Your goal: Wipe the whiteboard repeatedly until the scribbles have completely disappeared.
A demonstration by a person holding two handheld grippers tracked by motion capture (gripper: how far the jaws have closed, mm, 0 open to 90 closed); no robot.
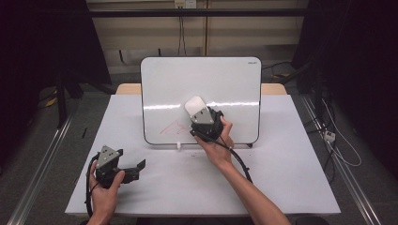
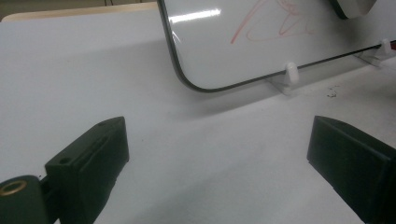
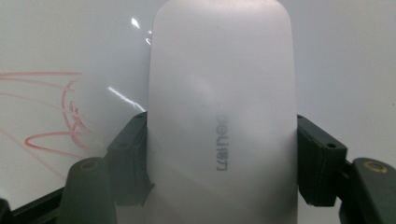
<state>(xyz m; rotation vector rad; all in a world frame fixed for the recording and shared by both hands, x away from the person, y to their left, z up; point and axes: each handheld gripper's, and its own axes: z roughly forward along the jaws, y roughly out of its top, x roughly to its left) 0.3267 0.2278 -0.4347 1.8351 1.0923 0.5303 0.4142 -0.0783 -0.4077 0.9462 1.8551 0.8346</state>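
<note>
One white eraser (image 1: 195, 106) sits clamped between the jaws of the right gripper (image 1: 205, 123), against the middle of the one upright whiteboard (image 1: 234, 84), just right of the red scribble (image 1: 170, 127). Bare board lies to its right and above. The left gripper (image 1: 123, 168) rests low on the bench (image 1: 281, 178), jaws wide and empty, with free surface up to the board's lower edge.

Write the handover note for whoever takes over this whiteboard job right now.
Right tongs: shut on the white eraser, held against the whiteboard just right of the red marks.
Left tongs: open, holding nothing, low over the table in front of the board's lower left corner.
Done: eraser picked up and brought to the board.
Left: the red scribble is unwiped; probably sweep the eraser left across it.
</note>
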